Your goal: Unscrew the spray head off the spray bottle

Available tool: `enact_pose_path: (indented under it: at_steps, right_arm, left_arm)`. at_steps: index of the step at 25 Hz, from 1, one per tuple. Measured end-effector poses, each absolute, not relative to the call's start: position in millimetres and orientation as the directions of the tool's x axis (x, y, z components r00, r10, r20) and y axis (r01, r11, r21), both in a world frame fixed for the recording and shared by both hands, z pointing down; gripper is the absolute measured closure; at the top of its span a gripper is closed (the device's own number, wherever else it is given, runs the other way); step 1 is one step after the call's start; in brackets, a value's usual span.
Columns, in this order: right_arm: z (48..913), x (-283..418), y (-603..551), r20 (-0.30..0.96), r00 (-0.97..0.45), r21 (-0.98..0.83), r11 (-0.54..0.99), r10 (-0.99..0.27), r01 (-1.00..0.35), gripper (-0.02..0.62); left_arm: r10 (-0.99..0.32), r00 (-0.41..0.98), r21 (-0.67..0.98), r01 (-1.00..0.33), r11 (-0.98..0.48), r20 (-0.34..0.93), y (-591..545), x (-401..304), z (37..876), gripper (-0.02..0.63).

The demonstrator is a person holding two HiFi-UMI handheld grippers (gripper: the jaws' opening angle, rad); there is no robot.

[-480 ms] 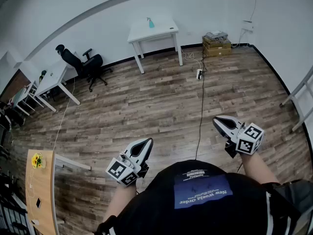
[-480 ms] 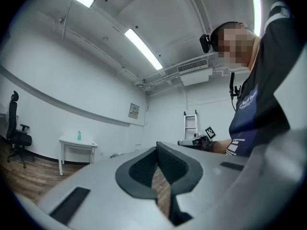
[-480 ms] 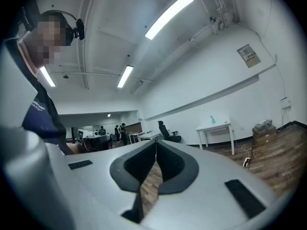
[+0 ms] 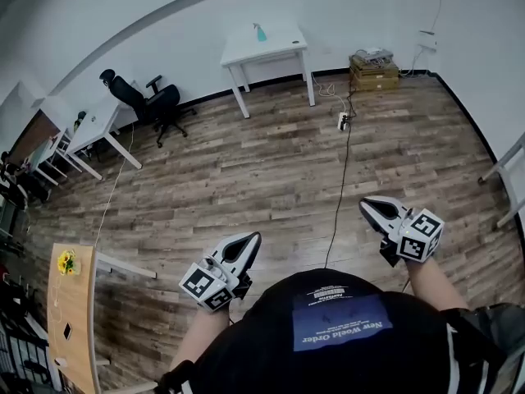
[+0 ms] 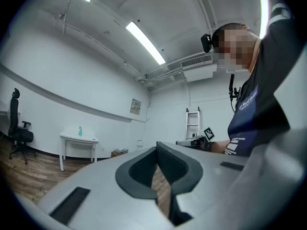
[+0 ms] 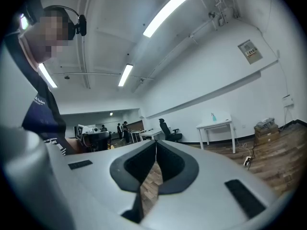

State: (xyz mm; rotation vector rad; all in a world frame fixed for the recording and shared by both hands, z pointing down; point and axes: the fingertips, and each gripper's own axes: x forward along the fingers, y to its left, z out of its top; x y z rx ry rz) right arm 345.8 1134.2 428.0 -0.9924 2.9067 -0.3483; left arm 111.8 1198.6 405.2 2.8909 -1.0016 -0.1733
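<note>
Far ahead of me, the white surface point(image 4: 283, 46) stands on the wood floor point(image 4: 271, 171) by the wall. The spray bottle point(image 4: 260, 32) stands upright toward its back edge. A power strip point(image 4: 344, 121) and a cable point(image 4: 339, 195) lie on the floor nearby.

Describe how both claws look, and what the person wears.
The left claw and right claw are pale grey, tapered shells with black padded inner linings. Each carries a cube of black-and-white square markers. The person wears a dark shirt with a blue printed panel.
</note>
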Motion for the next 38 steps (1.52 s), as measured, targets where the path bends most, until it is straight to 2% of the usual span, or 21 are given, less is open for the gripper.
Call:
enact_pose_path:
  at_steps: [7,18,23,31,38]
  right_arm:
    - [426.9,293.6,1091.0,0.041,-0.797,-0.209,0.775,-0.602,-0.597,0.597]
    - [398.3,157.0,991.6,0.016,-0.751,-0.183,0.737,-0.66,-0.651,0.597]
    - [406.7,107.2,958.6,0.05,-0.749,-0.191,0.73,-0.66,-0.656,0.597]
    - [412.0,87.9,894.5,0.069,-0.759,-0.211,0.734,-0.647,-0.645,0.597]
    - [418.4,114.2,811.5,0.047,-0.813,-0.229,0.786,-0.58,-0.574,0.597]
  left_arm:
    - [-0.624,0.773,0.129,-0.612,-0.781,-0.113,1154.5,58.8,411.7,0.604]
    - [-0.552,0.823,0.09,-0.544,-0.834,-0.133,1034.2,-80.1,407.2,0.604]
    - [-0.539,0.831,0.104,-0.529,-0.843,-0.139,994.0,-124.6,413.2,0.604]
    - [-0.574,0.809,0.149,-0.556,-0.818,-0.126,943.1,-150.3,429.8,0.604]
    - [-0.637,0.763,0.128,-0.625,-0.77,-0.109,880.0,-122.5,426.4,0.604]
